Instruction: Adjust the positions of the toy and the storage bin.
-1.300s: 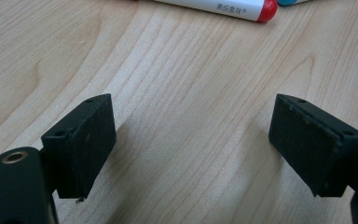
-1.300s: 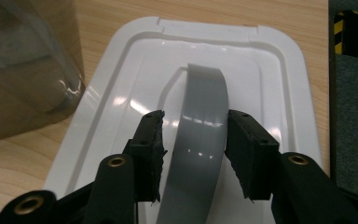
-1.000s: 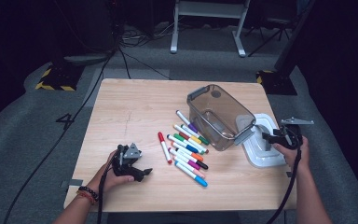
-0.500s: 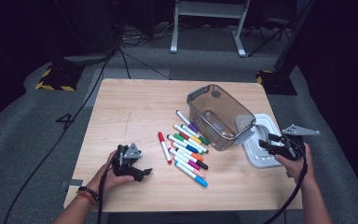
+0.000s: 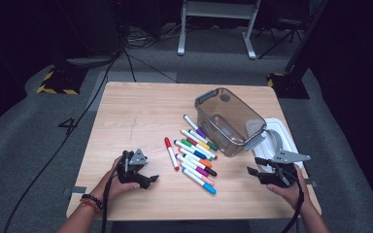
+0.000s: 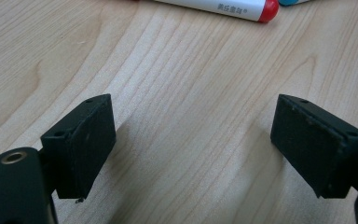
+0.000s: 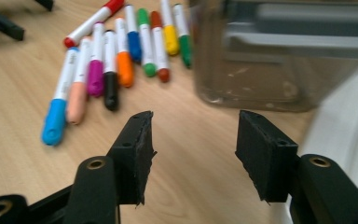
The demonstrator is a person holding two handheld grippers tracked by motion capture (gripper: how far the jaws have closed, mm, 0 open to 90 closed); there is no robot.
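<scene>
In the high view, at the lower left of the table (image 5: 136, 111), the left gripper (image 5: 148, 181) lies low over the wood in the person's left hand (image 5: 121, 178). Its jaws stand apart and have just been opening a little, with only bare wood between them in the left gripper view. A red marker (image 5: 171, 153) lies just right of it, apart from its jaws, and crosses the top edge of the left gripper view (image 6: 223, 7). The other markers (image 5: 196, 155) lie side by side at the centre, just right of the red one. Right of them stands a clear bin (image 5: 228, 121), tilted against a white lid (image 5: 279, 141). At the lower right the right gripper (image 5: 254, 167) points left toward the markers. Its jaws are open and have just been closing, with nothing between them.
</scene>
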